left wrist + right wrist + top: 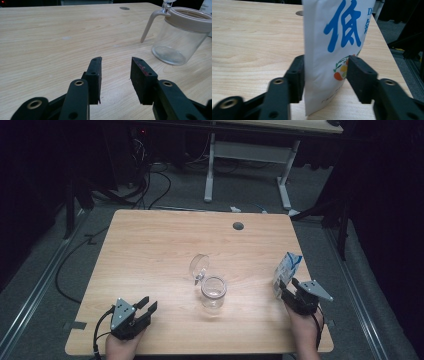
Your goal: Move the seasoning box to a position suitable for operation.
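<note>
From my seat this looks like a lab or test room, dimly lit. I work on a light wooden tabletop with a round grey cable hole toward twelve o'clock. Beyond it stands a white metal-legged desk, and black cables trail over the grey carpeted floor at eleven o'clock.

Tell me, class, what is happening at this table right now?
A person holds a gripper in each hand at a light wooden table. The right gripper clamps an upright white pouch with blue lettering. The left gripper rests open and empty, short of a clear glass jar whose hinged lid stands open.
</note>
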The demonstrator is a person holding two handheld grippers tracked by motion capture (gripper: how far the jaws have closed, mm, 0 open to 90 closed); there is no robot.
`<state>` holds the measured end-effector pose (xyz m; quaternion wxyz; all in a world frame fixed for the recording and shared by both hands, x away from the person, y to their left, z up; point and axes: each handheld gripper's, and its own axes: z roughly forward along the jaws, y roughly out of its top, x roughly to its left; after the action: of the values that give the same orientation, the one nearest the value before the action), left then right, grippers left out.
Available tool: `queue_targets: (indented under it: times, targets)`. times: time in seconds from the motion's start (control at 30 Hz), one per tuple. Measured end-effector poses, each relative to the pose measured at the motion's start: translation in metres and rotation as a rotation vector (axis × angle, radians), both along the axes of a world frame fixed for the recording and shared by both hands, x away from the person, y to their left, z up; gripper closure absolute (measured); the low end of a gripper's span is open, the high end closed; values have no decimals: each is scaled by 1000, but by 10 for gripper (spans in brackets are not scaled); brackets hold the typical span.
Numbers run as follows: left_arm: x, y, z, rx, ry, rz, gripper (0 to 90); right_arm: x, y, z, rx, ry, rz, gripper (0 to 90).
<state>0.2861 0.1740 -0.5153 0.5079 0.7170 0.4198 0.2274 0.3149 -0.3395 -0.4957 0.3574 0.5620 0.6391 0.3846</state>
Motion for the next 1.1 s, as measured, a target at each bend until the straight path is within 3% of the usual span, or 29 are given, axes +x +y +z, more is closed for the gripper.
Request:
queue_targets:
  times: [0.13, 0.33, 0.57, 0.77, 0.93, 1.1]
  targets:
    - [4, -4, 0, -3, 2, -15, 615, -6, -4, 0, -12, -8, 4, 626]
    - [10, -10, -1, -5, 9, -30, 608, -13, -15, 0, 0, -14, -3, 670]
    - [10, -9, -1, -2, 8, -28, 604, -12, -17, 2, 47, -10, 8, 624]
    - [5, -2, -1, -4, 10, -8, 602, -7, -8, 5, 11, -39, 6, 607]
    - [0, 7, -1, -11, 6, 17, 602, 0, -8, 3, 19, -31, 2, 514]
    - [-2, 12, -1, -14, 5, 32, 602, 2, -8, 3, 21, -42, -2, 624]
